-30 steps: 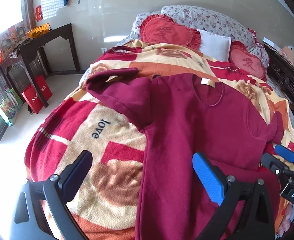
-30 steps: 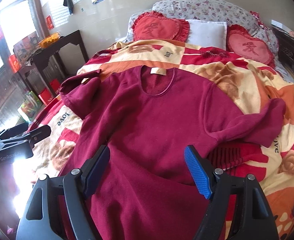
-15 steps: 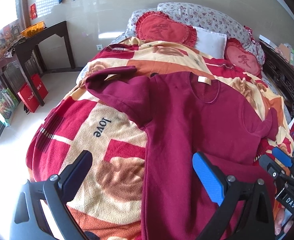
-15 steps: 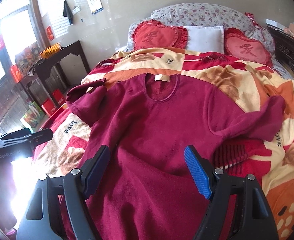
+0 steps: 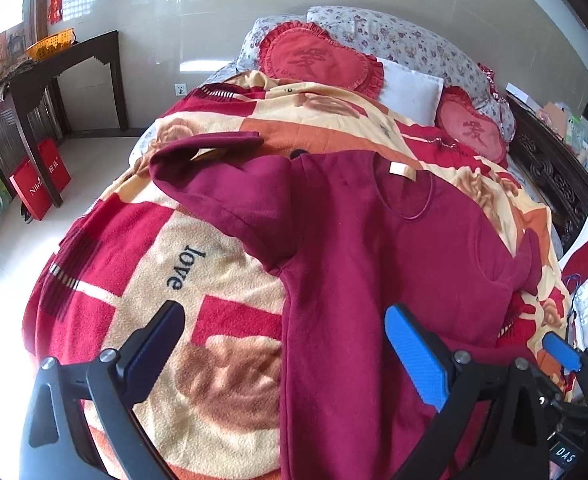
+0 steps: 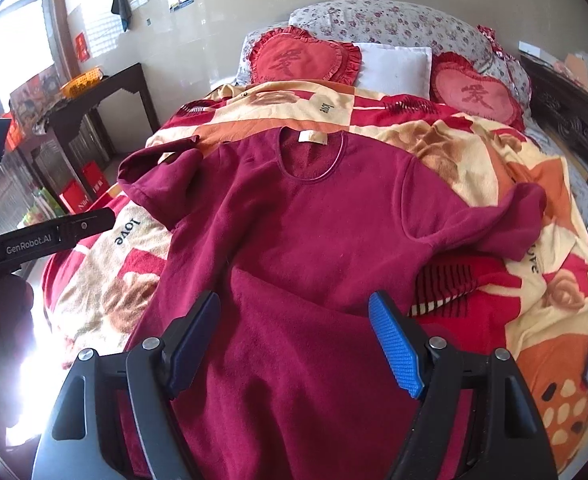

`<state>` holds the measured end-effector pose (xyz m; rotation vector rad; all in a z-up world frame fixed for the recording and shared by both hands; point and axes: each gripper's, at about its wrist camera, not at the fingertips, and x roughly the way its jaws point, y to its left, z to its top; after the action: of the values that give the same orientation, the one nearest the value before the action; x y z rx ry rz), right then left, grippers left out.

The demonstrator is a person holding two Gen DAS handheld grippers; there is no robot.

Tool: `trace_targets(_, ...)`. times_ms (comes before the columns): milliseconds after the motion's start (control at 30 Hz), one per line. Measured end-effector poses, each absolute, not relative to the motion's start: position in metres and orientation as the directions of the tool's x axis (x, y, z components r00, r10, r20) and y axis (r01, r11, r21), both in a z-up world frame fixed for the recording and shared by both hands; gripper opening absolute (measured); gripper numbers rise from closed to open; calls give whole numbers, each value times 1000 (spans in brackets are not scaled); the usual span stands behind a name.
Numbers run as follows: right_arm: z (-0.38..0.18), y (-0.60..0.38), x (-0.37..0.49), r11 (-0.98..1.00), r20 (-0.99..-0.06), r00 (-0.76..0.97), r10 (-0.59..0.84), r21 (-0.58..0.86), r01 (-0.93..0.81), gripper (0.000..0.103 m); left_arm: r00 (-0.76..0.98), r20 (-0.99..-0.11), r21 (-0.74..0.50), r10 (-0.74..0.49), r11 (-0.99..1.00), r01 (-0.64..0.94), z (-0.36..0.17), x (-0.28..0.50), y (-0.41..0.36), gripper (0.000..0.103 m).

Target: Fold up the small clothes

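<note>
A dark red long-sleeved top [image 5: 374, 248] [image 6: 306, 216] lies spread on a patterned blanket, neckline toward the pillows. Its lower right corner is folded up over the body [image 6: 294, 344]. The left sleeve [image 5: 210, 176] is bent back on itself; the right sleeve [image 6: 506, 220] lies doubled at the side. My left gripper [image 5: 282, 344] hovers open over the top's left edge and the blanket, nothing between its fingers. My right gripper [image 6: 294, 332] is open above the folded lower part, its pads clear of the cloth. The right gripper [image 5: 562, 352] also shows at the lower right of the left wrist view, and the left gripper [image 6: 54, 236] at the right wrist view's left edge.
The red, cream and orange blanket [image 5: 198, 280] covers the bed. Two red heart cushions [image 6: 298, 60] and a white pillow [image 6: 394, 64] lie at the head. A dark wooden side table [image 5: 54, 68] and red bags [image 5: 40, 180] stand left of the bed. A carved bed frame [image 5: 550, 168] runs along the right.
Both grippers have drawn back from the top, so more of the bed and floor shows. The top lies unchanged and both grippers stay open.
</note>
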<state>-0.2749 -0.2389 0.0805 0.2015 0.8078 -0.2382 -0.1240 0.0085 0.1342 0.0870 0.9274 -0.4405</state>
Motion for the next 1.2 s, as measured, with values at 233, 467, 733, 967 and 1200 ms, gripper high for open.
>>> trace_targets(233, 72, -248, -237, 936, -748, 661, -61, 187, 297, 62, 523, -793, -96, -312, 912, 399, 119, -98, 9, 102)
trace_targets(467, 66, -244, -195, 930, -761, 649, -15, 228, 289, 61, 528, -800, -80, -286, 922, 379, 109, -68, 17, 102)
trace_targets(733, 71, -238, -142, 938, -758, 653, 10, 233, 256, 61, 537, -796, -125, -280, 943, 307, 104, -18, 33, 102)
trace_targets(967, 79, -226, -67, 937, -720, 684, 120, 310, 162, 62, 562, -800, -98, -210, 970, 223, 86, 37, 40, 102)
trace_targets(1200, 55, -215, 43, 861, -710, 635, 306, 491, 134, 62, 498, -860, -30, -113, 985, 172, 44, 63, 54, 102)
